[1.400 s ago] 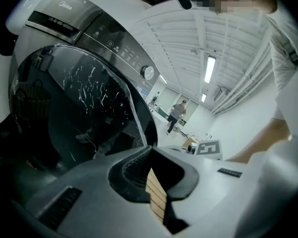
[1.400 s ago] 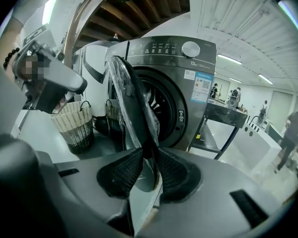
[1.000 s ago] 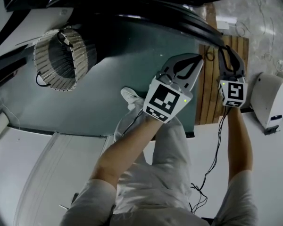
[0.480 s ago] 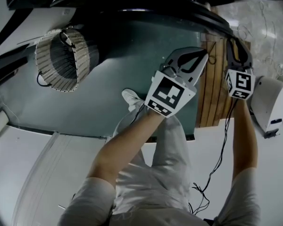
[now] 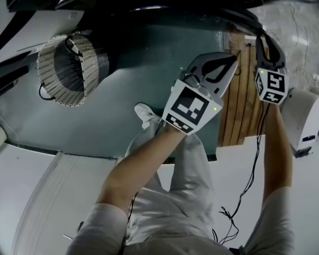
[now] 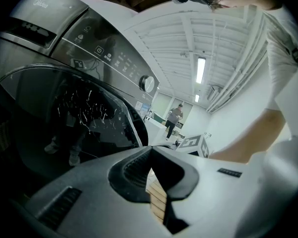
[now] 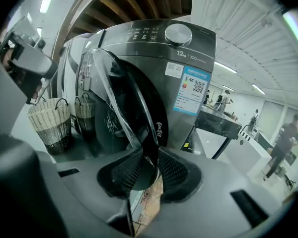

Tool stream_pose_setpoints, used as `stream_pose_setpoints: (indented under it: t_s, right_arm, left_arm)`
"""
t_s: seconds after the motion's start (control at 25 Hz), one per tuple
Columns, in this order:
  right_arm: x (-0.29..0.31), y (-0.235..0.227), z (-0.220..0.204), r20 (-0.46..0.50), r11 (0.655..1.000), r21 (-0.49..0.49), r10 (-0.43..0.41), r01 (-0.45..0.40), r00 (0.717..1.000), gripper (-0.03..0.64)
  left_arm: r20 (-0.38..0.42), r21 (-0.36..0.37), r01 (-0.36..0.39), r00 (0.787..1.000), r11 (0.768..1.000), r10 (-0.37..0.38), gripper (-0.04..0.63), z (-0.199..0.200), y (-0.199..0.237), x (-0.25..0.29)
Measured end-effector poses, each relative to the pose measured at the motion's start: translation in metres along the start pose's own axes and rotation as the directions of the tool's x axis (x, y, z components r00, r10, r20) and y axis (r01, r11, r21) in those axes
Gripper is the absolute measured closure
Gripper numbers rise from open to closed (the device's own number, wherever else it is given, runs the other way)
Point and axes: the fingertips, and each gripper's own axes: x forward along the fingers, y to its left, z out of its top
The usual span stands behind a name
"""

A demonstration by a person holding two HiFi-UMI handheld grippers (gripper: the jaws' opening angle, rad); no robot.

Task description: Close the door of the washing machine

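Observation:
The grey front-loading washing machine (image 7: 181,58) stands with its dark round glass door (image 7: 139,98) swung out. In the head view the door's black rim (image 5: 202,12) arcs across the top. My right gripper (image 7: 150,166) straddles the door's outer edge; its jaws are closing and both pads press on the rim. From above, that right gripper (image 5: 266,33) sits at the rim's right end. My left gripper (image 5: 235,60) is shut with nothing in it, just left of the right one and below the rim. The left gripper view shows the left gripper's (image 6: 150,155) jaws closed beside the door (image 6: 89,113).
A wicker basket (image 5: 69,68) stands on the teal floor left of the door. A slatted wooden board (image 5: 242,100) lies under my grippers, with a white device (image 5: 305,116) to its right. People walk in the far background (image 7: 288,138).
My right gripper has moved to the right and slightly up in the head view, carrying the door's edge with it. The left gripper drifted a little the same way.

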Motion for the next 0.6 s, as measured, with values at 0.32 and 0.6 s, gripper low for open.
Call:
stream_pose_setpoints:
  t_s: [0.32, 0.6]
  right_arm:
    - [0.016, -0.01, 0.008, -0.005, 0.999, 0.013, -0.03, 0.03, 1.0, 0.531]
    - [0.031, -0.02, 0.017, -0.004, 0.997, 0.043, -0.061, 0.061, 0.998, 0.535]
  left_arm:
    - [0.0, 0.007, -0.016, 1.0, 1.0, 0.016, 0.594, -0.001, 0.006, -0.005]
    - [0.025, 0.019, -0.024, 0.999, 1.0, 0.024, 0.594, 0.013, 0.017, 0.003]
